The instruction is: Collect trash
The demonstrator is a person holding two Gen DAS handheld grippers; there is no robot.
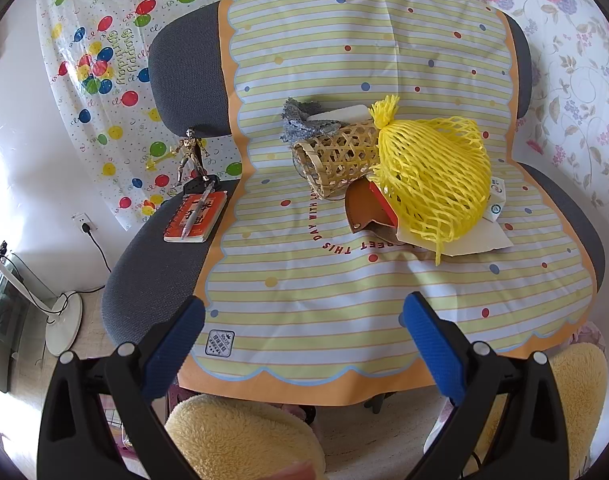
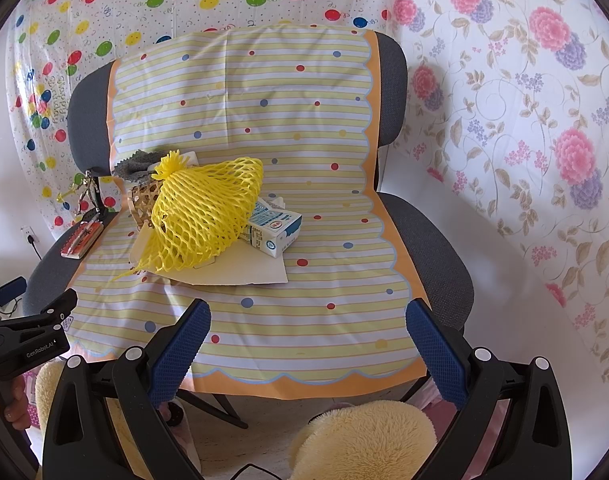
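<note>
Far to the left, a white fan stand (image 1: pixel 64 322) sits on the floor with a black cord beside it. Next comes a gray chair (image 1: pixel 160 272) with a striped, dotted cloth (image 1: pixel 324 288) laid over its seat and back. On the bare left edge of the seat lies an orange notebook (image 1: pixel 196 218) with a pen (image 1: pixel 198 210) on top, and a small gold toy figure (image 1: pixel 192 158) stands just behind them. The trash sits in a pile in the middle of the cloth. A woven basket (image 1: pixel 338 158) lies on its side, and a gray rag (image 1: pixel 300 120) rests against its top. A brown and red cardboard piece (image 1: pixel 368 210) pokes out under the basket. A yellow foam net (image 1: pixel 432 178) lies on the pile, touching the basket. In the right view, a blue and white milk carton (image 2: pixel 274 228) lies just to the right of the net, on a flat white card (image 2: pixel 248 274). The left gripper (image 1: pixel 304 344) hangs near the front edge of the chair with its blue fingers wide apart and nothing between them. The right gripper (image 2: pixel 308 348) is also near the front edge, its fingers wide apart and holding nothing. Fluffy yellow slippers (image 2: pixel 364 440) show at the bottom.
</note>
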